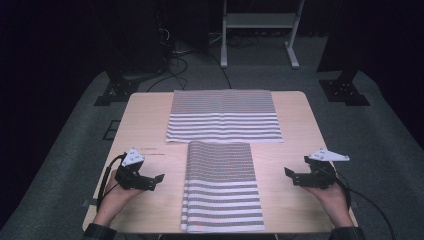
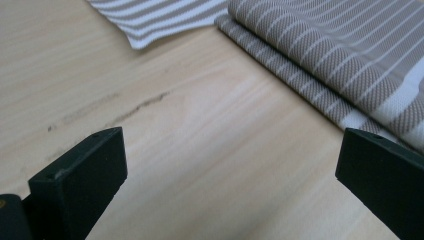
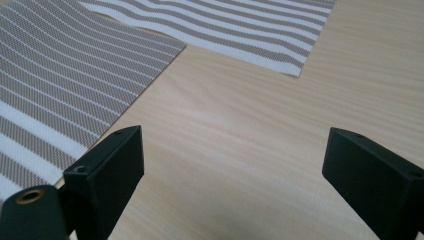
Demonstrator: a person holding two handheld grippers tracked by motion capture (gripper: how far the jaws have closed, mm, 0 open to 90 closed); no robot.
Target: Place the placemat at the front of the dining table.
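Black left tool [image 1: 159, 178] and right tool [image 1: 288, 171], grey three-cornered top plates, black cables, dark cuffs

I work in what looks like a lab or recording studio: my wooden table [image 1: 145, 125] stands on grey carpet [image 1: 70, 125], ringed by black curtains, stand feet [image 1: 345, 90], loose cables [image 1: 175, 65] and a white metal frame [image 1: 260, 30].
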